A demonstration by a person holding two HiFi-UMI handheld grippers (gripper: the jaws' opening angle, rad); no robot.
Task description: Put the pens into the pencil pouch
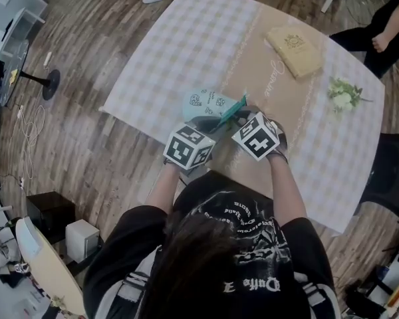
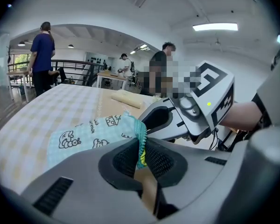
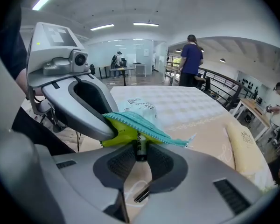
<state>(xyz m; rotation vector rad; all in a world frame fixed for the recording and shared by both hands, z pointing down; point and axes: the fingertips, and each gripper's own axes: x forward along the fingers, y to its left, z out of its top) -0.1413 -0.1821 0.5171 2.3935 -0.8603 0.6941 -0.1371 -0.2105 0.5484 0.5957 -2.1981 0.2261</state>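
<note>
At the pouch point(image 2: 84, 135) mouth, our left gripper point(image 2: 141, 154) pinches the zipper edge and our right gripper point(image 3: 140, 157) clamps a pen point(image 3: 140, 141) (tip apparently just entering). If the edge slips, we risk the mouth collapsing and the pen snagging.

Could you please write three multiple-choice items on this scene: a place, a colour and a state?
1. Where is the flower sprig? A) on the table, near its right edge B) on the floor C) in a box
2. The pencil pouch's lining is: A) red B) yellow-green C) black
3. The right tool is: A) open, empty B) gripping a pen at the pouch's mouth C) holding the sprig

1A, per the head view; 2B, seen inside the open mouth; 3B, the pen sits between its jaws.
</note>
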